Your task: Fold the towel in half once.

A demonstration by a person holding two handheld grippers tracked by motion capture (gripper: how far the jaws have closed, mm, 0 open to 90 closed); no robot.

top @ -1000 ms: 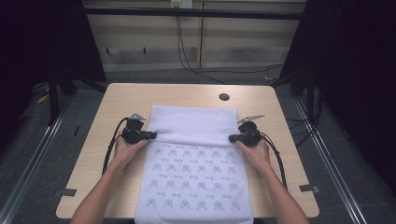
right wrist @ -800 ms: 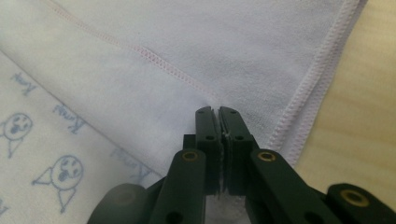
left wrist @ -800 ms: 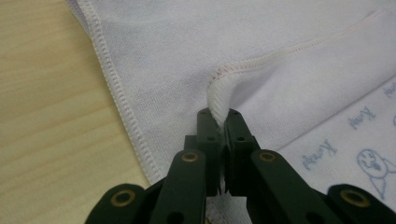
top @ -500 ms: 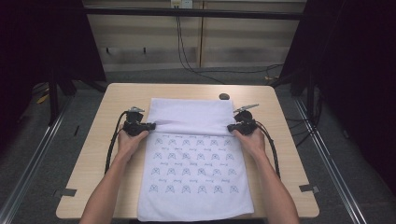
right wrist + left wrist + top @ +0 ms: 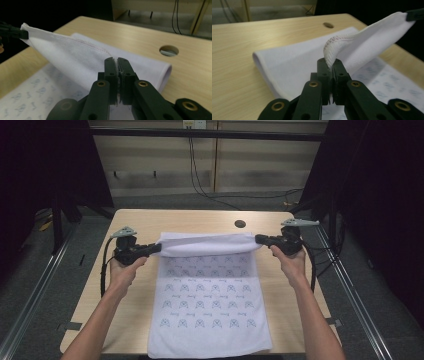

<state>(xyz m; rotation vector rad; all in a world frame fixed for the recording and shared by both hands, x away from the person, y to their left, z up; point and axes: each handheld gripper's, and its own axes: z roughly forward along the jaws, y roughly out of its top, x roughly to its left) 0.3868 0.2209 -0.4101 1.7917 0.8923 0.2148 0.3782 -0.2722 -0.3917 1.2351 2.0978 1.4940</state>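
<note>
A white cloth (image 5: 207,305) printed with small blue figures lies on the wooden table (image 5: 150,222), its near part flat and reaching the front edge. Its far edge is lifted and stretched taut between both grippers. My left gripper (image 5: 159,248) is shut on the cloth's left corner (image 5: 332,53), where the stitched hem bunches between the jaws. My right gripper (image 5: 258,239) is shut on the right corner (image 5: 110,56). A folded layer of the cloth (image 5: 287,67) rests on the table beneath the raised edge. Each gripper view shows the other gripper's tip pinching the far corner.
A round cable hole (image 5: 240,224) sits in the tabletop behind the cloth, near the right gripper. Bare wood runs along both sides of the cloth. Cables trail from both grippers over the table's side edges. Dark floor and metal rails flank the table.
Both grippers have risen off the table and spread apart, lifting the cloth's far edge and pulling it taut. The cloth's near part has slid a little toward the person.
</note>
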